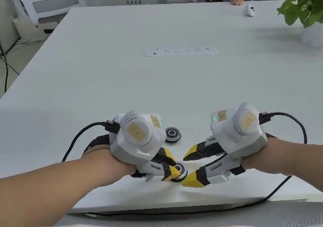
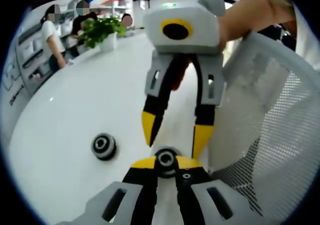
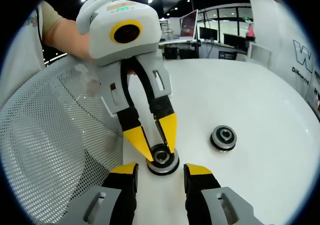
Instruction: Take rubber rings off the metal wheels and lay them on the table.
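left claw (image 2: 166, 164) tight on a wheel (image 3: 162, 158), right claw (image 3: 161, 170) wide before it, second wheel (image 3: 223, 137) nearby

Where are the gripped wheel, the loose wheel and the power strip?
gripped wheel (image 2: 166, 159), left gripper view, on its hub.
loose wheel (image 1: 172, 134), head view, on its top face.
power strip (image 1: 180, 51), head view, on its middle.

The left tongs (image 1: 175, 172) and right tongs (image 1: 191, 167) are white and grey with black arms and yellow tips. The held wheel (image 3: 162, 159) and the loose wheel (image 3: 223, 137) are silver metal edged in black, on a plain white desk (image 1: 151, 75). The chair back (image 3: 45, 135) is white with a fine mesh pattern; the plant (image 1: 303, 2) is green.
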A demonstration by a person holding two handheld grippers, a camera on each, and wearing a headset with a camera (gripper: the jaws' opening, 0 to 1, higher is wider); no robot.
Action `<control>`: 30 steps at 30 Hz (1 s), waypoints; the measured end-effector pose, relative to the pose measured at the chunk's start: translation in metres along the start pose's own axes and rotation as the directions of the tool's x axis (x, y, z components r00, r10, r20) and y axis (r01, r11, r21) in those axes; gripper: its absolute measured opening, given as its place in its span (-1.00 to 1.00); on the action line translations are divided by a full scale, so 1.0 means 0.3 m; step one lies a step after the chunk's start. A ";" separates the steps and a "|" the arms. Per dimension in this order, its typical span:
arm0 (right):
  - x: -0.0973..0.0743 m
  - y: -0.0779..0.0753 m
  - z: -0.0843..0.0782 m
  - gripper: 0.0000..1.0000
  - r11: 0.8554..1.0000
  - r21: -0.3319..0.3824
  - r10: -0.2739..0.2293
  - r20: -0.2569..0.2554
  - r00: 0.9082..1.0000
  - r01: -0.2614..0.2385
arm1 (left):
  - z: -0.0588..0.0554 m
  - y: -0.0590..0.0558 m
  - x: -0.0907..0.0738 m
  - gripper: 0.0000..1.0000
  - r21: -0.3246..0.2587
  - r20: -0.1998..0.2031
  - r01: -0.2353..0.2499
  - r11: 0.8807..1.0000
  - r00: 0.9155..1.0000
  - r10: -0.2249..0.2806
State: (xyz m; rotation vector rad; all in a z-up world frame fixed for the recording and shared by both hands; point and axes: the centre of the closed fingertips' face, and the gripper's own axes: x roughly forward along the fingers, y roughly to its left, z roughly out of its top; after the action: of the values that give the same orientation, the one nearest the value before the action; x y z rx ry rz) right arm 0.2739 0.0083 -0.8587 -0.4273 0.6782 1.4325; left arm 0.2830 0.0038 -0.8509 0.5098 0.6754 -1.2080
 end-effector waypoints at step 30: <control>-0.001 -0.008 -0.022 -0.61 0.998 0.064 -0.014 0.022 1.000 0.012 | -0.001 0.002 0.001 -0.73 -0.022 0.007 -0.011 1.000 1.000 0.011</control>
State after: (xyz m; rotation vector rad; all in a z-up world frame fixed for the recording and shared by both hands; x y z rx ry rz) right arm 0.2750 0.0036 -0.8636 -0.3646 0.6999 1.3978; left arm 0.2837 0.0040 -0.8514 0.4907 0.6784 -1.1906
